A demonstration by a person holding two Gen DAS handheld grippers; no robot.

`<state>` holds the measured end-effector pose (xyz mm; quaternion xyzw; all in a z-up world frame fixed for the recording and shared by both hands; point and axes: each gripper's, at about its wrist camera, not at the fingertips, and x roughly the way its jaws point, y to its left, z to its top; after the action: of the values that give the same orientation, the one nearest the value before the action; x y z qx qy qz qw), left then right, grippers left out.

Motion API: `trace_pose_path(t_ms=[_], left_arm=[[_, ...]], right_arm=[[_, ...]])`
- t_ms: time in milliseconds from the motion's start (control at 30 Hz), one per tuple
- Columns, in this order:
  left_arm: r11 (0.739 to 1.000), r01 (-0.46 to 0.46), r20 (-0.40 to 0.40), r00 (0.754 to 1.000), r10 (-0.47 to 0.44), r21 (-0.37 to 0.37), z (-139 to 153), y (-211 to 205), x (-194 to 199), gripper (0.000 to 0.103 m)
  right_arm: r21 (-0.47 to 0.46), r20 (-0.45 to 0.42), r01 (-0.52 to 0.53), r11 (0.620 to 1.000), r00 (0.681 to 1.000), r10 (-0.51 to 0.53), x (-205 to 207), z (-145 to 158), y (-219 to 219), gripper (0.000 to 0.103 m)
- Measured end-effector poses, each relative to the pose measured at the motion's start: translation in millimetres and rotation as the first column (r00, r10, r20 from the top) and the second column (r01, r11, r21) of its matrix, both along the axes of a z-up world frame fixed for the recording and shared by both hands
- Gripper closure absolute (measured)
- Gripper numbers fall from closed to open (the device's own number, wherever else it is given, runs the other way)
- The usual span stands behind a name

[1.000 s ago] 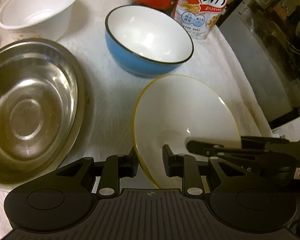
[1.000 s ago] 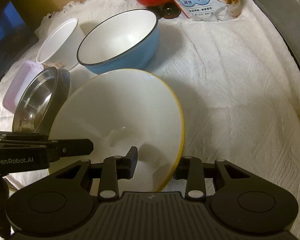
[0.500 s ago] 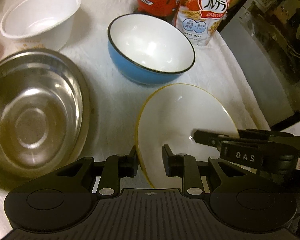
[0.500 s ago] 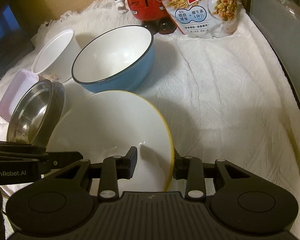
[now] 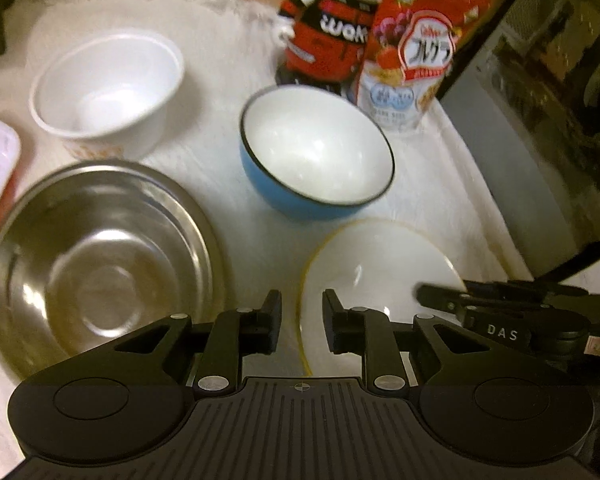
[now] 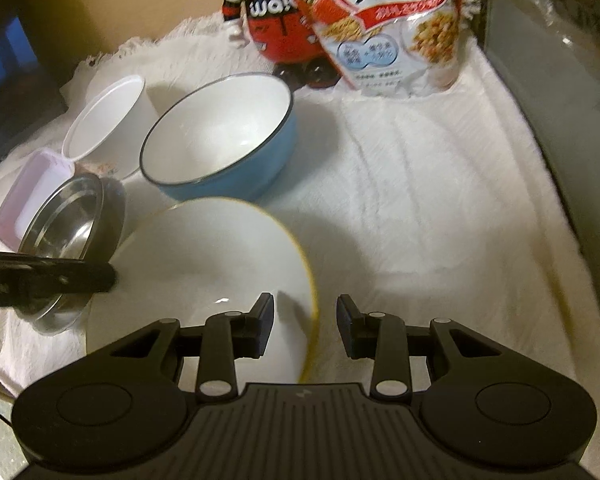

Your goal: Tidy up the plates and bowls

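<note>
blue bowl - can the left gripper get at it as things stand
Probably not yet: the left gripper straddles the rim of the yellow-rimmed plate. Past that plate the path to the blue bowl looks clear.

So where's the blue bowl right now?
The blue bowl sits mid-cloth in both views, just behind the yellow-rimmed plate, in front of the cereal bag, with the white cup to its left.

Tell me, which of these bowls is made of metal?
The wide, shallow steel bowl at the left, shiny and reflective inside. The blue bowl, the white cup-shaped bowl and the yellow-rimmed bowl all have plain white insides.
</note>
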<state>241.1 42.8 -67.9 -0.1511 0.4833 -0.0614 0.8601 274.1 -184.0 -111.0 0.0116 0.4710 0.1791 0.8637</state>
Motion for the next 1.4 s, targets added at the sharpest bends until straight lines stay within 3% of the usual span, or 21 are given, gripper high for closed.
trace_pose_path(t_ms=[167,267,367,467,733,1167,1400], left_arm=[[0.998,-0.04,0.081,0.996,0.044,-0.048,16.5,17.9,0.0,0.079],[0.996,-0.056,0.141,0.988,0.066,-0.072,25.9,26.5,4.8,0.079],[0.997,-0.053,0.189,0.98,0.063,-0.061,34.8,31.1,12.8,0.079],[0.996,-0.046,0.174,0.983,0.058,-0.073,34.1,35.1,31.9,0.079],[1.0,-0.025,0.142,0.99,0.027,-0.019,29.0,42.6,80.6,0.078],[0.997,-0.046,0.004,0.999,0.046,0.056,-10.3,38.6,133.2,0.076],[0.997,-0.05,-0.07,0.996,0.054,0.056,-30.7,36.9,151.7,0.076]], right_arm=[[-0.056,0.104,0.011,0.998,0.995,-0.005,-2.9,19.7,-3.4,0.062],[-0.105,0.193,0.017,0.994,0.981,0.004,-3.8,32.8,-0.4,0.051],[-0.141,0.267,0.032,0.989,0.964,0.007,-0.5,43.9,2.1,0.047],[-0.133,0.285,0.041,0.99,0.958,-0.002,10.4,52.7,4.4,0.042],[0.042,0.08,-0.016,0.999,0.997,0.013,65.6,59.1,9.0,0.042],[0.048,-0.064,-0.024,0.999,0.998,0.027,129.5,17.6,43.0,0.043],[0.07,-0.15,-0.023,0.997,0.988,0.034,146.2,-3.4,45.9,0.055]])
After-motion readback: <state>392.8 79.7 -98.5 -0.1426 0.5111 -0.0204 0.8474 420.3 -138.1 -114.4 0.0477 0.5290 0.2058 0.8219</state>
